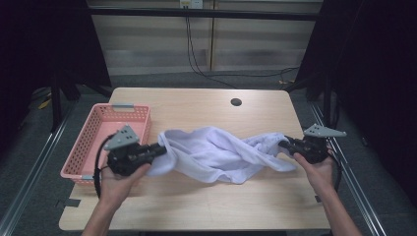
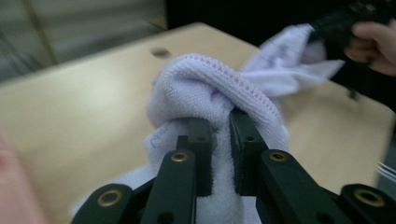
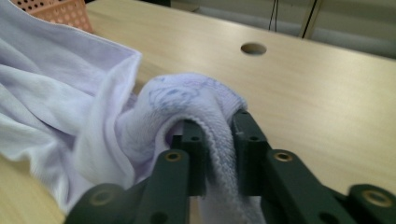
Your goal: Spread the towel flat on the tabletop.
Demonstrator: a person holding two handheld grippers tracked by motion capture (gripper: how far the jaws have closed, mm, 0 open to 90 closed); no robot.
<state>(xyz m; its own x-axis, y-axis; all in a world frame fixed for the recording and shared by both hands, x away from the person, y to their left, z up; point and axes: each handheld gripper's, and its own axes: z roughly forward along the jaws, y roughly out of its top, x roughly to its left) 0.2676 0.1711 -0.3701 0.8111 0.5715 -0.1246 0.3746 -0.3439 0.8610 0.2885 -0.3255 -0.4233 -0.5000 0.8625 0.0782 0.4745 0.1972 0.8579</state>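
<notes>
Two grippers, high view: left gripper (image 1: 161, 147) and right gripper (image 1: 284, 143) each pinch one end of a white towel (image 1: 216, 155) that sags between them across the middle of the wooden table (image 1: 196, 105), with a pink basket (image 1: 98, 132) at far left. Left gripper view: jaws clamped on a hemmed fold of towel (image 2: 219, 88). Right gripper view: jaws pinching a bunched towel corner (image 3: 187, 100), loose cloth spreading left.
</notes>
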